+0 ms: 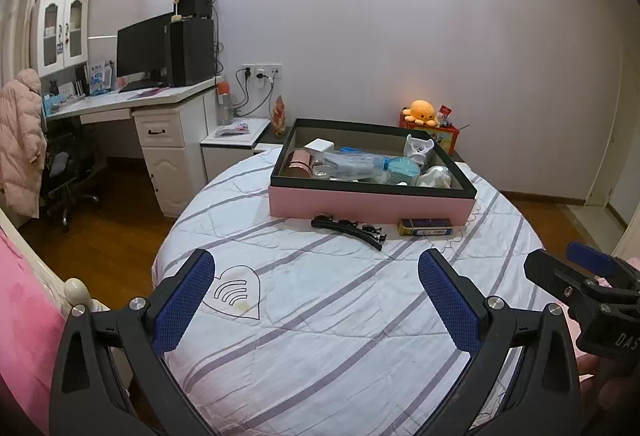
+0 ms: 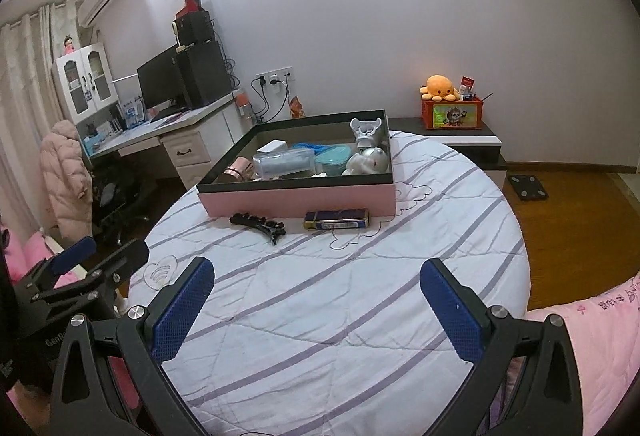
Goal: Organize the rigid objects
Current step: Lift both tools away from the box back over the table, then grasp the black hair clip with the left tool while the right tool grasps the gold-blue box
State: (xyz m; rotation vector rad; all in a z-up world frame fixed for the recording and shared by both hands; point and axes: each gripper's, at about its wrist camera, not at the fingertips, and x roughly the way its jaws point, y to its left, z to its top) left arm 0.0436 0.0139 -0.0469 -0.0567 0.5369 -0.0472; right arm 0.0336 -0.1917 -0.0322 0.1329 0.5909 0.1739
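A pink box with a black rim (image 1: 368, 202) (image 2: 296, 198) stands on the round bed and holds several items: a white cube, a copper tin, a blue pouch, a teal container, white figures. In front of it lie a black hair clip (image 1: 348, 228) (image 2: 258, 223) and a dark blue tin (image 1: 426, 227) (image 2: 336, 219). My left gripper (image 1: 316, 264) is open above the striped quilt, well short of both. My right gripper (image 2: 318, 272) is also open, with nothing between its fingers. Each gripper shows at the edge of the other's view.
The bed's quilt (image 1: 320, 316) is white with purple stripes. A desk (image 1: 132, 100) with a monitor stands at the left, with a chair and a pink jacket (image 1: 20, 140). A nightstand (image 2: 452, 140) carries an orange box and plush octopus (image 2: 438, 86). Wooden floor surrounds the bed.
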